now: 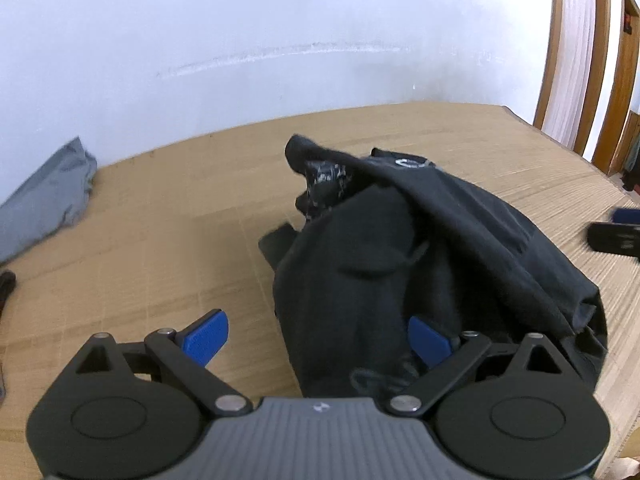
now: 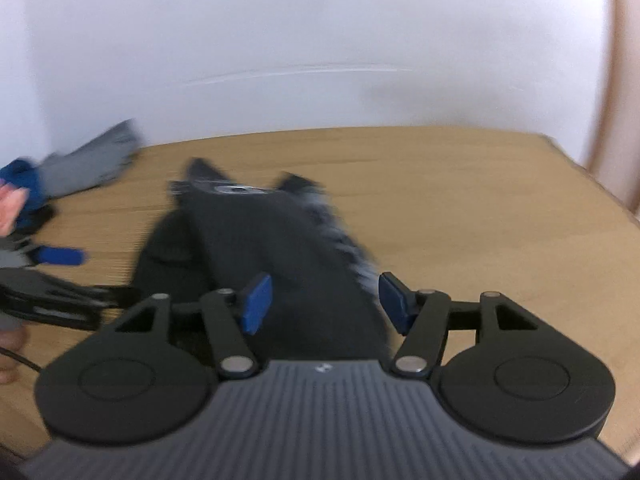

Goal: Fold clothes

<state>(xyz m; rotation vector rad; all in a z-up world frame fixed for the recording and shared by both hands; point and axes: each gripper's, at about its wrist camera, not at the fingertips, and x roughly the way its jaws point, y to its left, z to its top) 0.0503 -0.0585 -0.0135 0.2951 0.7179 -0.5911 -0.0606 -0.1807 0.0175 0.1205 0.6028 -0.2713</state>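
Note:
A black garment (image 1: pixel 420 248) lies bunched on the tan surface (image 1: pixel 160 240), with a white printed patch and a round logo near its far end. My left gripper (image 1: pixel 318 338) stands wide open over its near end; the cloth fills the gap and drapes over the right blue pad (image 1: pixel 428 342), while the left pad is bare. In the right wrist view the same garment (image 2: pixel 280 240) runs away from my right gripper (image 2: pixel 324 304). That gripper is open, the cloth lying below and between its blue pads, which do not press on it.
A crumpled grey cloth (image 1: pixel 48 200) lies at the far left against the white wall. The surface's edge (image 1: pixel 624 400) runs close on the right. A hand (image 2: pixel 10 208) and one blue finger (image 2: pixel 60 256) of the left gripper show at the left of the right wrist view.

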